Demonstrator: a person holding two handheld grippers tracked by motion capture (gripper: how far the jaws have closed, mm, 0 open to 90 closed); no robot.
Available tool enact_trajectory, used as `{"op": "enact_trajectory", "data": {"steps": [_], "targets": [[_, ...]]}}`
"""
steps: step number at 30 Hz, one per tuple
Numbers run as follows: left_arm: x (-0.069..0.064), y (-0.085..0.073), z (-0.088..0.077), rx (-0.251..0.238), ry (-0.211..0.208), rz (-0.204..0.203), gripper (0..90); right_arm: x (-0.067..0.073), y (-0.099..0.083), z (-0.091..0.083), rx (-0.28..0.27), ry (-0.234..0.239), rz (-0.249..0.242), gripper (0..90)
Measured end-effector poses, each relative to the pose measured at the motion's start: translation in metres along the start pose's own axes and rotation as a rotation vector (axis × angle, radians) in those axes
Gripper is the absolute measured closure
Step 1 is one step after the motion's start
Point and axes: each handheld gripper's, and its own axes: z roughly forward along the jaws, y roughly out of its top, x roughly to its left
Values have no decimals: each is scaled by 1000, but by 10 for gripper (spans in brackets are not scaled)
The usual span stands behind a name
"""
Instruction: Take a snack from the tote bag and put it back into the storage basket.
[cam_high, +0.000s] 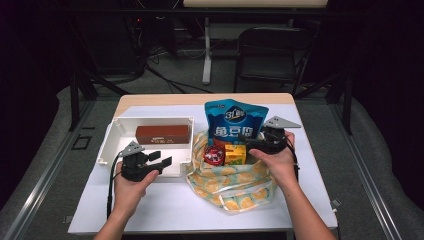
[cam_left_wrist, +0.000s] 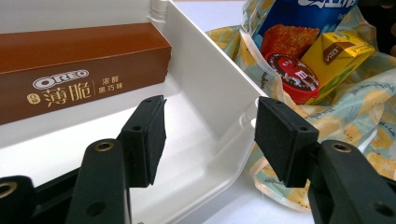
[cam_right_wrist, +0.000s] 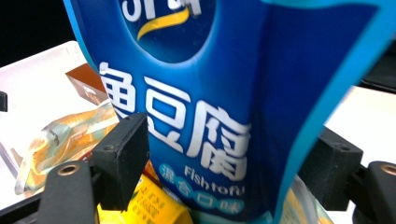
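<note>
The blue snack pouch (cam_high: 232, 121) I am working on stands upright in the open mouth of my lemon-print bag (cam_high: 227, 185), its top leaning slightly away from me. It is glossy, with big white Chinese characters and "Fish tofu" printed low on its front. Its lower part sits behind the red round tub (cam_high: 214, 155) and the yellow drink carton (cam_high: 235, 154).

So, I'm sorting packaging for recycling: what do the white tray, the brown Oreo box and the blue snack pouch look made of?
White open tray: likely moulded plastic, smooth with a soft sheen. Brown oblong Oreo box: probably printed cardboard, matte, with crisp folded edges. Blue standing snack pouch: seemingly flexible plastic film, glossy, with curved highlights.
</note>
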Motion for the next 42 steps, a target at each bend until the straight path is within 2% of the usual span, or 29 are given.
{"op": "enact_trajectory", "data": {"steps": [5,8,15,17,20,21,25,27,32,42], "targets": [[2,0,-1,0,1,-3,438,-1,6,5,-12,52,-8,262],[2,-1,0,3,0,-3,441,-4,8,10,-8,51,2,280],[3,-1,0,10,-2,-1,448,-5,8,18,3,89,-13,420],[2,-1,0,11,-3,-1,450,-5,7,19,17,88,-29,481],[1,-1,0,3,-8,-3,453,-5,6,17,9,105,-43,655],[1,0,0,0,-9,-5,454,-5,5,16,10,108,-64,706],[0,0,0,0,-6,-3,459,-1,7,11,9,104,-79,849],[0,0,0,2,-6,-2,460,3,8,10,11,87,-92,871],[0,0,0,-2,-8,-5,461,8,18,5,0,92,-96,894],[-1,2,0,-3,-7,-3,462,13,39,-9,-55,97,-75,898]]}}
